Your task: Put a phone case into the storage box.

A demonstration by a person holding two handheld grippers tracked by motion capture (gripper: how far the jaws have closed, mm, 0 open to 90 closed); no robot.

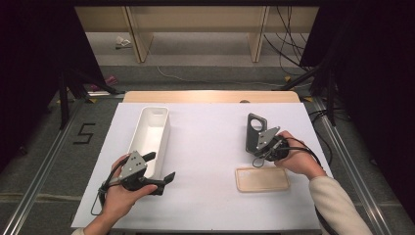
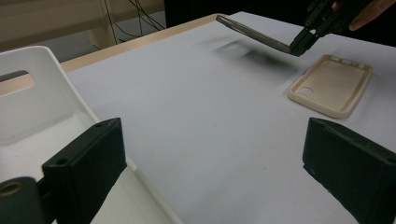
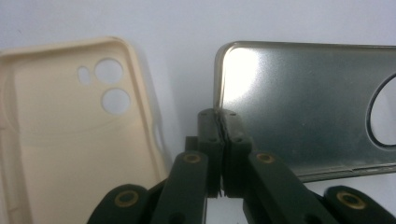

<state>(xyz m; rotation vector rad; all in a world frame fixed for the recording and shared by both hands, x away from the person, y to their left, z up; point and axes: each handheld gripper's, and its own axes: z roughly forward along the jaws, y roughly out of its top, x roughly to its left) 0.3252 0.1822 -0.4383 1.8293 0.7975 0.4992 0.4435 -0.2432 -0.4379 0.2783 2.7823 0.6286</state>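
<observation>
A dark grey phone case [image 1: 255, 132] with a round camera hole is held tilted above the white table [image 1: 205, 147]. My right gripper [image 1: 258, 156] is shut on its lower edge. The right gripper view has the pads [image 3: 223, 126] pinched on the corner of this shiny grey case [image 3: 299, 102]. A beige phone case [image 1: 262, 178] lies flat, hollow side up, on the table just below it, also seen as the beige case [image 3: 70, 135]. My left gripper [image 1: 160, 167] stands open with nothing between its jaws, beside the near end of a white bin [image 1: 151, 134].
The long white bin [image 2: 37, 107] has a handle slot and looks empty. In the left gripper view the grey case [image 2: 252, 32] hovers over the table beside the beige case [image 2: 332, 84]. Floor rails and cables surround the table.
</observation>
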